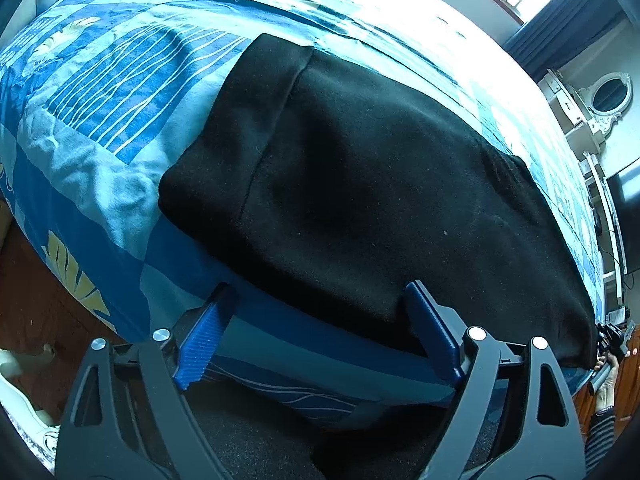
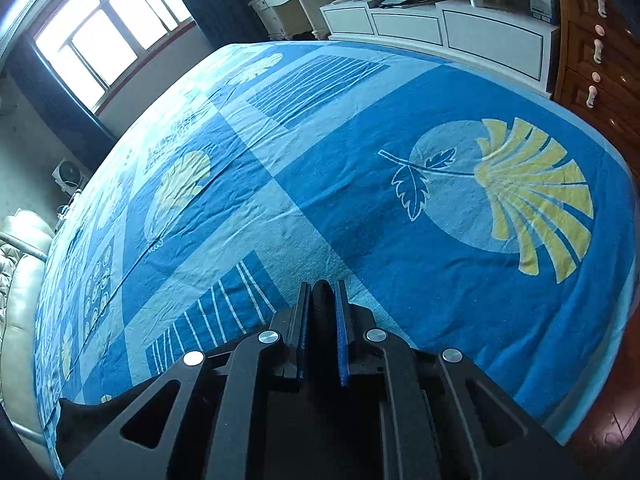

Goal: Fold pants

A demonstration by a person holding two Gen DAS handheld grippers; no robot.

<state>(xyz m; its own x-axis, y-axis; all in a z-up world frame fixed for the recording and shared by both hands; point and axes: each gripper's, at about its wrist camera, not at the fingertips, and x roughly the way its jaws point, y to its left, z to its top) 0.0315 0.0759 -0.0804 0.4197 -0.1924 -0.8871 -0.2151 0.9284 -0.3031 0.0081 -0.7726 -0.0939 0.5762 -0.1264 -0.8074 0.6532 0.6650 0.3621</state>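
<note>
1. Daylight from a window [image 2: 108, 40] falls across a wide bed [image 2: 360, 128] covered by a blue sheet printed with pale stripes and yellow leaves; white cabinets [image 2: 440, 28] and a brown wooden dresser [image 2: 600, 60] stand beyond its far end.

2. Black pants [image 1: 360, 184] lie on the sheet near the bed's front edge, already folded into a thick, soft oblong. The cloth looks fleecy and matte, with a broad band across one end.

3. Their long axis runs across the left wrist view, from the banded end at upper left down to lower right.

4. Directly before the pants sits the left gripper [image 1: 320, 332], jaws spread wide and holding nothing. One blue ribbed pad [image 1: 434, 332] touches or just overlaps the near hem; the other [image 1: 204, 340] is over bare sheet.

5. Off at the pants' far right end, the right gripper [image 2: 323, 320] has its jaws nearly closed on a narrow dark strip, probably a pinch of black cloth.

6. I judge the left gripper better placed for the next fold, with the bundle lying broadside to it.
</note>
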